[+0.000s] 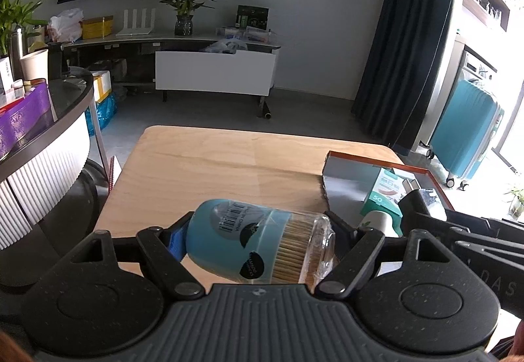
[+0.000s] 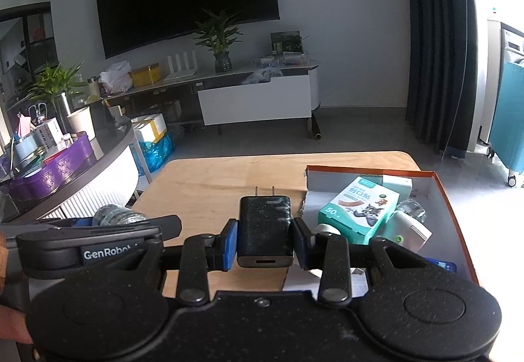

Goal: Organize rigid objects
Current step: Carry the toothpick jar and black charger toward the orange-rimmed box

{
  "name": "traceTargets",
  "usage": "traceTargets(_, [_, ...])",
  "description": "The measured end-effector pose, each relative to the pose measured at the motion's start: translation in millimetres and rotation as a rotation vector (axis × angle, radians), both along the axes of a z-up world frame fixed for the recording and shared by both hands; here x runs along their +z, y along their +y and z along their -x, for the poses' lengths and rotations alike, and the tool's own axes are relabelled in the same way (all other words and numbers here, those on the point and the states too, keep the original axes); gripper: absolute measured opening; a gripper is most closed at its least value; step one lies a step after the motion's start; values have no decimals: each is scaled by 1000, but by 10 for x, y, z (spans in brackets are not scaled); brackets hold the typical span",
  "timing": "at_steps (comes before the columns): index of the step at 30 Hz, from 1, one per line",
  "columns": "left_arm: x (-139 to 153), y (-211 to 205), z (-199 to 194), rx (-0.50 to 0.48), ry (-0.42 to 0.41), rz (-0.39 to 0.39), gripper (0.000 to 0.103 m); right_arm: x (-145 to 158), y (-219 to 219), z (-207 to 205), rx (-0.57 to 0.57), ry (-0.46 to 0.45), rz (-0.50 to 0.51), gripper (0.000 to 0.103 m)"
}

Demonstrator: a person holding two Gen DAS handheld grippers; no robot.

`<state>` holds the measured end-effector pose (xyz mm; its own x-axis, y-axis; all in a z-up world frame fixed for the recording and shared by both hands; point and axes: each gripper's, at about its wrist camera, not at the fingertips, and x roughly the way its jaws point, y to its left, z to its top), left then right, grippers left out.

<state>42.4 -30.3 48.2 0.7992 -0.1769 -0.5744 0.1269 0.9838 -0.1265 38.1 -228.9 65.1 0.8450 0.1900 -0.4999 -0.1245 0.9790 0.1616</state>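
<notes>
The left hand-held gripper [image 1: 258, 240] clamps a toothpick jar [image 1: 258, 242] lying sideways between its pads, blue cap to the left and clear body full of wooden sticks to the right. The cap bears a barcode sticker with "MADE IN CHINA" and two dark round stickers whose print is too small to read. The right hand-held gripper [image 2: 264, 239] is closed narrowly on a black USB charger [image 2: 264, 229], its two prongs pointing away and its port facing the camera. "GenRobot" shows in white on the left hand-held gripper's side in the right wrist view. Both are held above the wooden tabletop [image 1: 213, 162]. On its right side sits an orange-rimmed box [image 2: 455, 208] holding a teal-and-white plaster carton [image 2: 360, 209] marked "50" with Chinese characters and cartoon figures, among other small white packages.
</notes>
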Motion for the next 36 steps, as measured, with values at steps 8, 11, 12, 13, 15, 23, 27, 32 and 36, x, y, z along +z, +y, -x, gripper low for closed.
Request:
traceTargets(8, [23, -55, 5, -20, -1, 0, 82, 36, -84, 44, -21, -14, -5, 43])
traceTargets(11, [21, -86, 24, -31, -5, -2, 82, 43, -110, 51, -25, -15, -11, 43])
traceTargets(12, [18, -99, 28, -35, -4, -2, 82, 44, -123, 55, -27, -16, -10, 43])
traceTargets(13, [18, -111, 31, -39, -3, -2, 82, 44, -134, 60, -30, -16, -10, 43])
traceTargets(15, [12, -131, 34, -46, -2, -5, 82, 45, -163, 72, -35, -17, -11, 43])
traceTargets(23, [23, -235, 37, -77, -1, -1, 82, 39, -317, 123, -76, -14, -21, 43])
traceTargets(27, [23, -301, 33, -99, -2, -3, 82, 38, -402, 151, -96, -14, -26, 43])
traceTargets(32, [28, -386, 30, -121, -3, -2, 82, 50, -516, 177, -126, -18, -27, 43])
traceTargets(36, [32, -457, 34, -141, -4, -4, 82, 53, -606, 204, -150, -22, -23, 43])
